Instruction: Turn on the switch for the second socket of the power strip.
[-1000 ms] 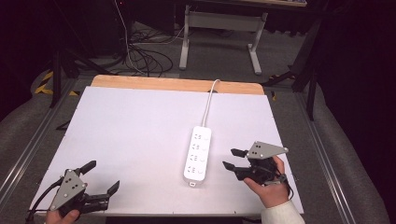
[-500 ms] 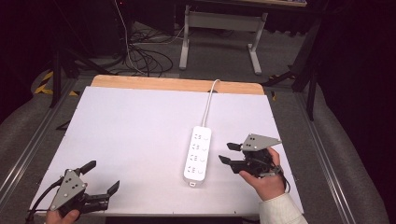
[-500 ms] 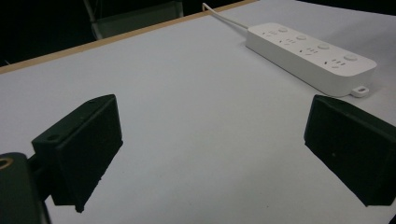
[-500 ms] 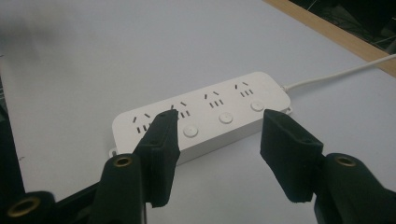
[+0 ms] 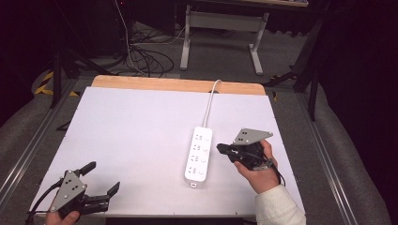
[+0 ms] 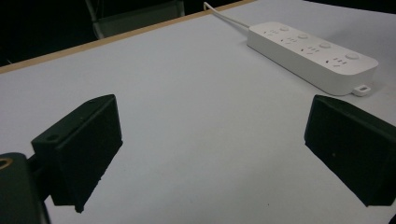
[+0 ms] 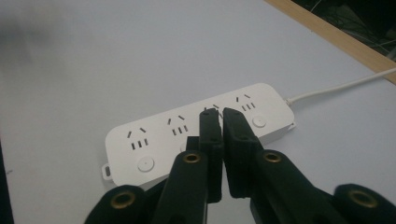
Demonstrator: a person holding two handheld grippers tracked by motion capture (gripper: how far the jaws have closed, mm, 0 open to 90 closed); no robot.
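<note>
My right gripper (image 5: 221,149) has just been closing and its jaws now stand pressed together with nothing between them, hovering just off the 3 o'clock side of the white power strip (image 5: 198,153). In the right gripper view the joined tips (image 7: 219,114) point at the strip's (image 7: 196,135) row of round switches, near the third one along. I judge the step to be pressing a switch with the closed tip. To do it well I should line the tip squarely over one button, come down straight, and push lightly so the strip does not skate across the white table (image 5: 141,131). My left gripper (image 5: 101,180) rests at about 7 o'clock with its jaws wide and empty, well apart from the strip; it could steady the strip's near end if it slides.
</note>
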